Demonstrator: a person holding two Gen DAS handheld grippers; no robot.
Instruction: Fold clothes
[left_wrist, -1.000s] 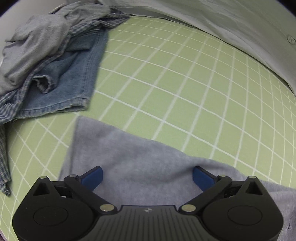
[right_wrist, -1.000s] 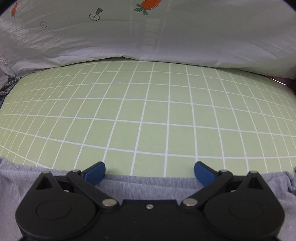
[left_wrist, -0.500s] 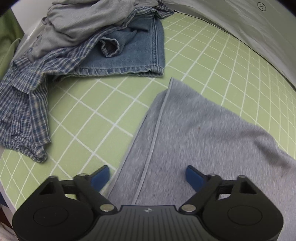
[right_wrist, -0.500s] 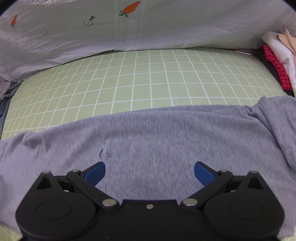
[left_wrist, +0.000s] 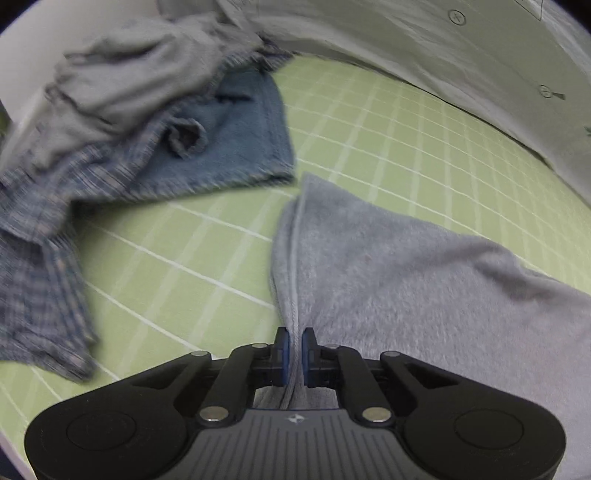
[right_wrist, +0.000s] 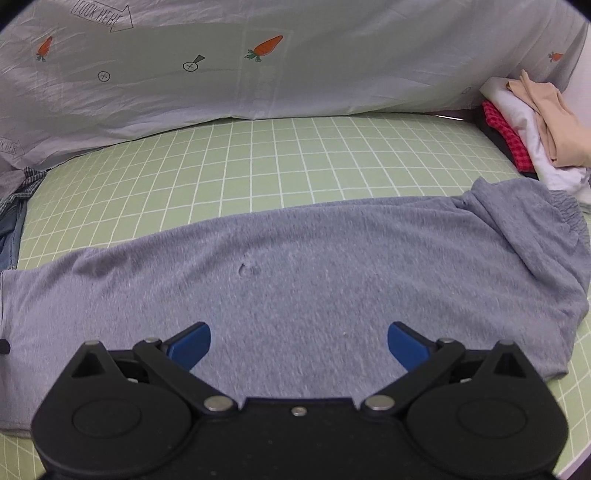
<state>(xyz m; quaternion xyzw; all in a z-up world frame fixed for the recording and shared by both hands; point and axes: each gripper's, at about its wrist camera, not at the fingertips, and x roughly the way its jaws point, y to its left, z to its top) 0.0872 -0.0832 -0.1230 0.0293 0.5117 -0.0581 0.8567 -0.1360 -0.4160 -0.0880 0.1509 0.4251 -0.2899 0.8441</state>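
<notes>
Hem (left_wrist: 293, 302) in left gripper (left_wrist: 293, 345) — pinched

mat (right_wrist: 258, 162): light green, white grid | trousers (right_wrist: 332, 273): plain heather grey | sheet (right_wrist: 332, 66): white, orange carrots, black print | jeans (left_wrist: 236, 140): faded blue | shirt (left_wrist: 40, 280): blue-grey check | top (left_wrist: 122, 74): grey | stack (right_wrist: 532, 122): red check, white, beige | pads (right_wrist: 190, 345): blue
</notes>
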